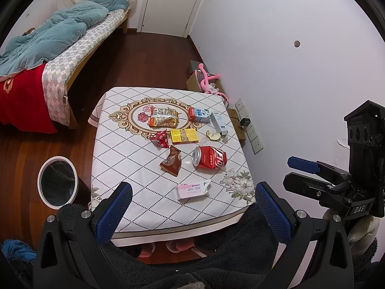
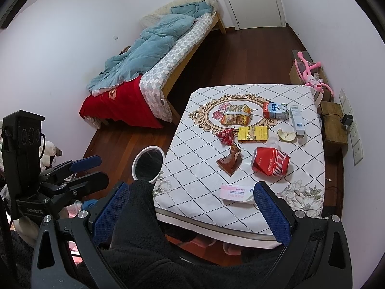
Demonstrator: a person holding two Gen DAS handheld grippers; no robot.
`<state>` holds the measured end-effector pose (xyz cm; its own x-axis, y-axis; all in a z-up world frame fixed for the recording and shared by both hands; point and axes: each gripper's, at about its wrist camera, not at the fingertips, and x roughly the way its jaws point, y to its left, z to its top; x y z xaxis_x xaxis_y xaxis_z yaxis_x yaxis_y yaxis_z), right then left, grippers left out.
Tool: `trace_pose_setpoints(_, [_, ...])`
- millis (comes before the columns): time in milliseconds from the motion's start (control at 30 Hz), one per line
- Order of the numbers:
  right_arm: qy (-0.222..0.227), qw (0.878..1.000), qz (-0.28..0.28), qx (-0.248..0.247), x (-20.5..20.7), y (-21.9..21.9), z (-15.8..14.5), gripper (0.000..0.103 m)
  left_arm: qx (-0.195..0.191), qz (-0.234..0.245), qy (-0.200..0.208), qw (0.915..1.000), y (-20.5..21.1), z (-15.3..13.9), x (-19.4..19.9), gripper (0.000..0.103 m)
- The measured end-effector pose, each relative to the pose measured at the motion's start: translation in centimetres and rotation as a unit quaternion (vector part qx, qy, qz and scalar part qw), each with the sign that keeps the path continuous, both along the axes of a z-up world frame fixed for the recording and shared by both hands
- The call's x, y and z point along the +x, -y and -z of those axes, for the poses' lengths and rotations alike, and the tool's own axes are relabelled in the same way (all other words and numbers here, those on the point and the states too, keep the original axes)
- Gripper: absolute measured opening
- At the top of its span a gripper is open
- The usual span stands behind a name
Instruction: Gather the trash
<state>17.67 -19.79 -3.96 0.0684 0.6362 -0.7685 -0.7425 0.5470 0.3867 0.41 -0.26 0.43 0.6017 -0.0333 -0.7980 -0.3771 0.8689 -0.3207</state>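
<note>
Room: bedroom with dark wood floor, one bed (image 1: 72, 48) at upper left of the left wrist view, one white door (image 1: 173, 2) at top centre.
Table: one table (image 1: 134, 159) under a diamond-patterned cloth, centre of both views.
Trash count: nine pieces, all on the table (none lifted).
Cans: one crushed red can (image 1: 209, 157), lying on its side, right of centre.
Wrappers: one brown wrapper (image 1: 171, 161), one red wrapper (image 1: 160, 139), one orange snack bag (image 1: 164, 118).
Boxes: one yellow box (image 1: 184, 136), one pink-and-white box (image 1: 193, 189) nearest the lower edge, one milk carton (image 1: 199, 115), one tall white box (image 1: 219, 122).
Peel: one fruit peel (image 1: 213, 135).
Bin: one white-rimmed bin (image 1: 56, 182) on the floor, lower left, beside the table.
Left claw: left claw (image 1: 192, 213) spread wide, grasping nothing.
Right claw: right claw (image 2: 191, 214) spread wide, likewise bare.
</note>
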Motion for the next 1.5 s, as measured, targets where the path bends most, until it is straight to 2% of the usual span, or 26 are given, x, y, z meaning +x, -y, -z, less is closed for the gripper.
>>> trace_pose_setpoints(1500, [-0.002, 1.0, 0.0, -0.003, -0.06, -0.14, -0.08, 0.103, 0.001, 0.002, -0.001, 1.0, -0.18, 0.49, -0.13, 0.103])
